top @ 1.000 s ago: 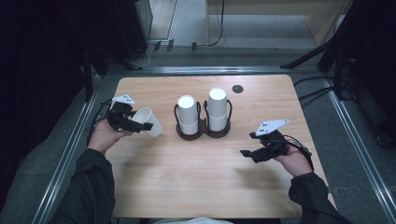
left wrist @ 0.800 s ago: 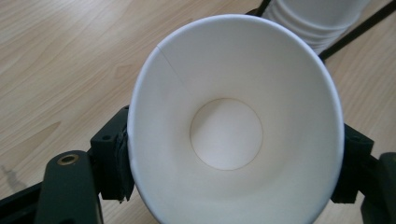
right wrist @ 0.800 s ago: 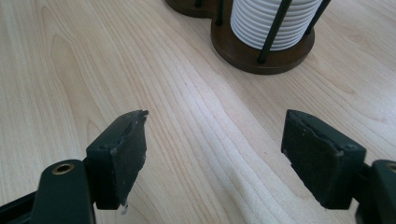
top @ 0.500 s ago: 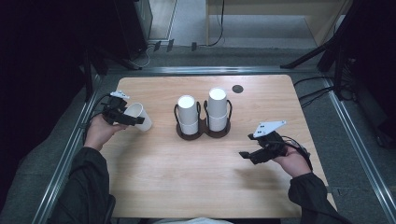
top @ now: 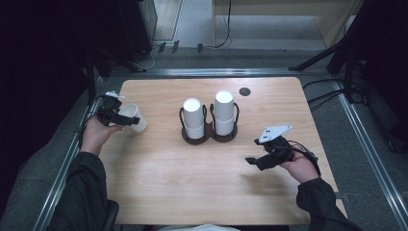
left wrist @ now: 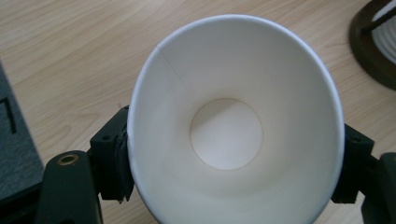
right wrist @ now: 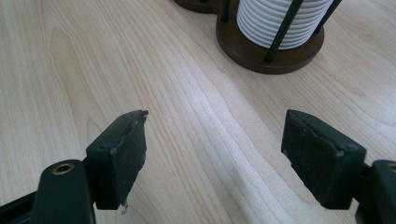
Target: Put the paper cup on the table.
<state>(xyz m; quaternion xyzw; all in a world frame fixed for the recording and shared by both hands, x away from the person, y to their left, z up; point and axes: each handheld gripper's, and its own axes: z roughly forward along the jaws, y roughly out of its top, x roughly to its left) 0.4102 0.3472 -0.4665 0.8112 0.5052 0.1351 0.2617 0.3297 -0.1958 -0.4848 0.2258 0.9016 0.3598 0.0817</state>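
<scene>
Left tongs (top: 126, 120) pinch a paper cup (top: 134, 117), carrying it off near the tabletop (top: 159, 183) edge.
Next: set it down upright; right tongs (top: 253, 162) spread, idle.

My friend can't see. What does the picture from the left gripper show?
A white paper cup is held between the left gripper's two black jaws, its open mouth facing the camera. Below it is a wooden table.

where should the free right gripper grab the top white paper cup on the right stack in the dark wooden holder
Grip the upturned top white paper cup by its bare side wall above the holder's black rods, jaws level, coming from the right gripper side. The dark wooden holder cages the lower cups, so only the top stands free.
</scene>
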